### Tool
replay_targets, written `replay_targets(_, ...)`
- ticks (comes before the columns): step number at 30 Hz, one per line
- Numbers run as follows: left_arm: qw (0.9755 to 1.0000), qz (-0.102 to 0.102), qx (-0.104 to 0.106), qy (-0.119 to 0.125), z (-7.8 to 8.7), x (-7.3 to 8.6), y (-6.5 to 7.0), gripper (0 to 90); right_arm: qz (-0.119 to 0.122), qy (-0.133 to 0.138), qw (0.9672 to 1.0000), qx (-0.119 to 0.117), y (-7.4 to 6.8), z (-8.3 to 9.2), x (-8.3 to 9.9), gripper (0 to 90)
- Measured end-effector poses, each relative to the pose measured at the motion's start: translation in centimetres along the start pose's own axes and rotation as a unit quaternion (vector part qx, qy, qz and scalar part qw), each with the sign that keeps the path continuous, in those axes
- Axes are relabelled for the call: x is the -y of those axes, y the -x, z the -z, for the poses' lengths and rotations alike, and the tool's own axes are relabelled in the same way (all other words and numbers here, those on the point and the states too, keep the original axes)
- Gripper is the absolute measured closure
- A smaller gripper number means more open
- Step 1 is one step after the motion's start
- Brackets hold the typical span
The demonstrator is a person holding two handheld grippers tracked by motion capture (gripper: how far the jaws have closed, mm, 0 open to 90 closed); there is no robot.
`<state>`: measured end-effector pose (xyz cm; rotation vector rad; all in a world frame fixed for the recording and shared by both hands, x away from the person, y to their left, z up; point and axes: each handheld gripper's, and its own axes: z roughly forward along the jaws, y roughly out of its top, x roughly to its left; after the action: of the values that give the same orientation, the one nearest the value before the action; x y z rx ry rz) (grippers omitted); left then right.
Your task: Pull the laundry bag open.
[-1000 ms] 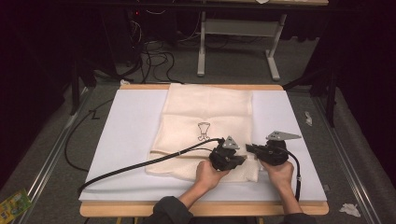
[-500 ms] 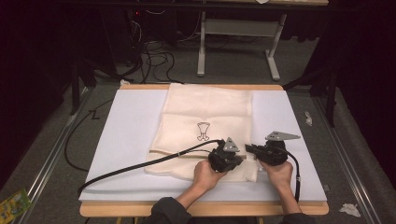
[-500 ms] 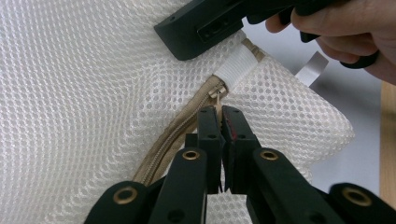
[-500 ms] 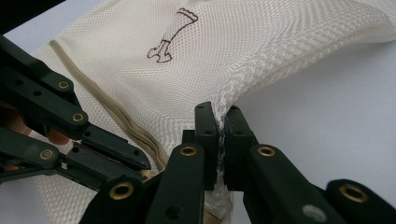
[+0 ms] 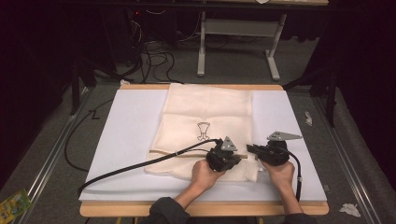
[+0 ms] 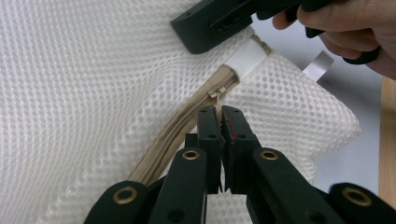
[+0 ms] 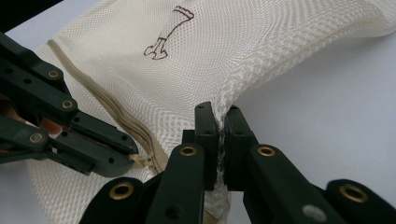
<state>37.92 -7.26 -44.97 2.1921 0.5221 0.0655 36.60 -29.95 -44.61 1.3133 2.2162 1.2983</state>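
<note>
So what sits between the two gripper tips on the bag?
In the left gripper view, the zipper slider and white end tab of the mesh bag lie between the left gripper and right gripper.

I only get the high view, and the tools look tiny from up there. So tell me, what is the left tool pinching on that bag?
Observer: In the left gripper view, the left tool is shut on the little metal zipper pull.
Operator: And the right tool, is it holding anything?
Observer: Yes. In the right gripper view, the right tool is shut on a fold of the mesh bag.
Operator: Is the pull in the middle of the zipper?
Observer: No, it sits close to the white tab at one end of the beige zipper.
</note>
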Motion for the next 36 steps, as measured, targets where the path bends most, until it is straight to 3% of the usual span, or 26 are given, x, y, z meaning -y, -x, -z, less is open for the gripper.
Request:
replay_targets(22, 0.9999, 0.003, -0.006, 0.008, 1.8, 0.7, -0.8, 87.1, 0.005, -0.02, 0.9996, 0.019, 0.0, -0.7, -0.3, 88.0)
replay_targets(30, 0.9998, 0.013, -0.008, 0.011, 1.9, 1.0, -1.3, 87.1, 0.008, -0.032, 0.999, 0.032, 0.0, -1.3, -0.6, 88.0)
replay_targets(31, 0.9997, 0.022, -0.005, 0.01, 1.9, 1.2, -1.6, 87.1, 0.008, -0.031, 0.9989, 0.033, 0.1, -1.3, -0.6, 87.9)
replay_targets(36, 0.9997, 0.021, -0.008, 0.011, 2.1, 1.2, -1.8, 87.1, 0.008, -0.031, 0.9988, 0.036, 0.2, -1.5, -0.6, 88.0)
